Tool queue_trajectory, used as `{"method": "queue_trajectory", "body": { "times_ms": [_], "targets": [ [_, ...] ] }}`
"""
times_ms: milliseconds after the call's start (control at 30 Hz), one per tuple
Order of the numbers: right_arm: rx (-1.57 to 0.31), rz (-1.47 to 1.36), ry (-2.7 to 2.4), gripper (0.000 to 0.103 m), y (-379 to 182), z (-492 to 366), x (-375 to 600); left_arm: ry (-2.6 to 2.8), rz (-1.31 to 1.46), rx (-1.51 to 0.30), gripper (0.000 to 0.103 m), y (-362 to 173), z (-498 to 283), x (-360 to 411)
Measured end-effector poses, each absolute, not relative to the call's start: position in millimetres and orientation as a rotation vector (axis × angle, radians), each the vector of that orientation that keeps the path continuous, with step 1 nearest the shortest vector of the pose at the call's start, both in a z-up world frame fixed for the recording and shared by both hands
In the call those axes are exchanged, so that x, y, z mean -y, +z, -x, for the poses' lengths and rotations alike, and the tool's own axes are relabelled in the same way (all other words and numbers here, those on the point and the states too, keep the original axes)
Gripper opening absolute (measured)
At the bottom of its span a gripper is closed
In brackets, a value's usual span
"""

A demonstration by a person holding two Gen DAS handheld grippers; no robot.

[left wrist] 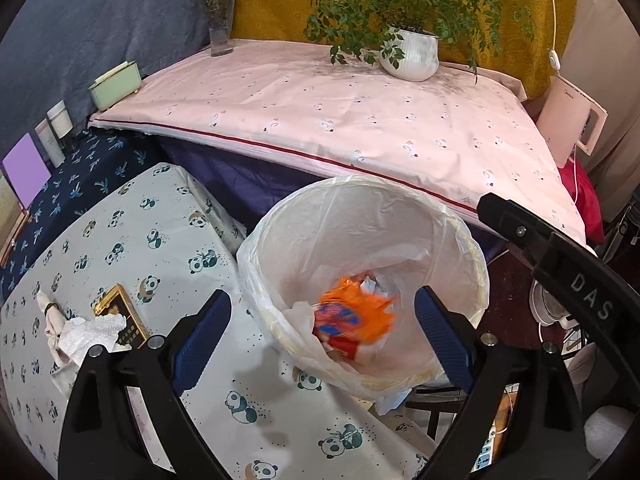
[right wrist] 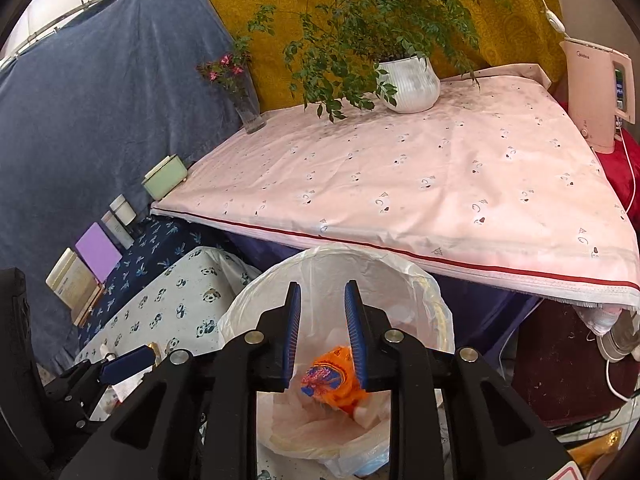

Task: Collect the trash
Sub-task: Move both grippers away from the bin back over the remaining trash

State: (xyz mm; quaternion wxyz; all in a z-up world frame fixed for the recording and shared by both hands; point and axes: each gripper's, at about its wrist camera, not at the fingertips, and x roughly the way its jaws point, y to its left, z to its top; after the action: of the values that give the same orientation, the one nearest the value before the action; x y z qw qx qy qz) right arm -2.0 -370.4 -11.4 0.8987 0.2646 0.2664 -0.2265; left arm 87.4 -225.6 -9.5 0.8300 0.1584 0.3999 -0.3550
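We see the orange wrapper [left wrist: 356, 314] crumpled inside the bin [left wrist: 460, 236], its blurred long axis running roughly across the bin's round mouth, among white paper scraps. The bin is lined with a thin, wrinkled, translucent bag. Above the bin, our left gripper [left wrist: 324, 332] stands wide open and holds nothing. Our right gripper [right wrist: 322, 336] is parted narrowly over the bin, its ribbed blue pads clear of the wrapper. Left of the bin, crumpled tissue [left wrist: 90, 334] lies on the panda-print cloth [left wrist: 160, 240].
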Motion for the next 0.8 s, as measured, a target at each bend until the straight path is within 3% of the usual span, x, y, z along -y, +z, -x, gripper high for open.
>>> {"method": "queue_trajectory", "body": {
  "times_ms": [800],
  "targets": [
    [-0.568, -0.47, -0.39, 0.03, 6.0, -16.1, 316.7, -0.63, -0.227, -0.856, 0.089, -0.6, -108.5, 153.4]
  ]
}}
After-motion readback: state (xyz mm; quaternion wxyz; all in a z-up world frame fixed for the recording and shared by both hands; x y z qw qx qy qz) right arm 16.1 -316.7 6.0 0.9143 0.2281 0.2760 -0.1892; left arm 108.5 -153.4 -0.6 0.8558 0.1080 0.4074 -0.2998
